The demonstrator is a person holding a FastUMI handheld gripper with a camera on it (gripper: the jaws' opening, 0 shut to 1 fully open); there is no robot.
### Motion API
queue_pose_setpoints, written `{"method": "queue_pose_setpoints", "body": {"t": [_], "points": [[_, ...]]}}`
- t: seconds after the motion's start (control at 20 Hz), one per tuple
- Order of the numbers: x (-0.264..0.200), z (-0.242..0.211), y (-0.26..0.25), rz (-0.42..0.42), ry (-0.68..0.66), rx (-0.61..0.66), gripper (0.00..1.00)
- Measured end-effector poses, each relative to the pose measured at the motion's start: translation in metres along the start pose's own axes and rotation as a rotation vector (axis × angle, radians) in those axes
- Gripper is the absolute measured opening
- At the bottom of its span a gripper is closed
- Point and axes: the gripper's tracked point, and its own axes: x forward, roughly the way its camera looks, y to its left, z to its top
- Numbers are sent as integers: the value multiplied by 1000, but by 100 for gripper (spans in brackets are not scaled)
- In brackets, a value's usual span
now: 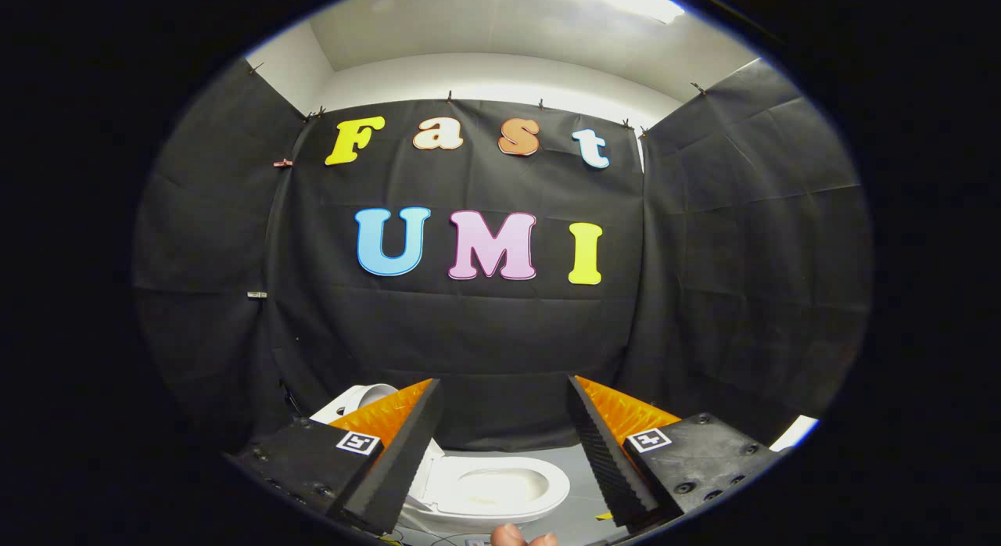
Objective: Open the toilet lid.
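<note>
Here the gripper (pixel 504 444) hangs with fingers spread apart, holding nothing, high above the toilet (pixel 489 487); its lid (pixel 367 397) already stands raised (bowl exposed), probably leaving nothing to lift.

Toilet (pixel 489 487) is plain white all over, bowl and seat, with what looks like its white lid (pixel 361 397) up behind. Floor (pixel 575 483) is flat grey. Booth wall (pixel 485 343) is solid black cloth, creased, and the ceiling (pixel 485 30) above is white.
</note>
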Motion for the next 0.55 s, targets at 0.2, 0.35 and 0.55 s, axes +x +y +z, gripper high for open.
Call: {"method": "queue_pose_setpoints", "body": {"t": [0.2, 0.35, 0.55], "points": [[2, 1, 3, 2, 0, -1, 99], [2, 3, 4, 6, -5, -9, 99], [2, 6, 6, 9, -9, -13, 99]]}}
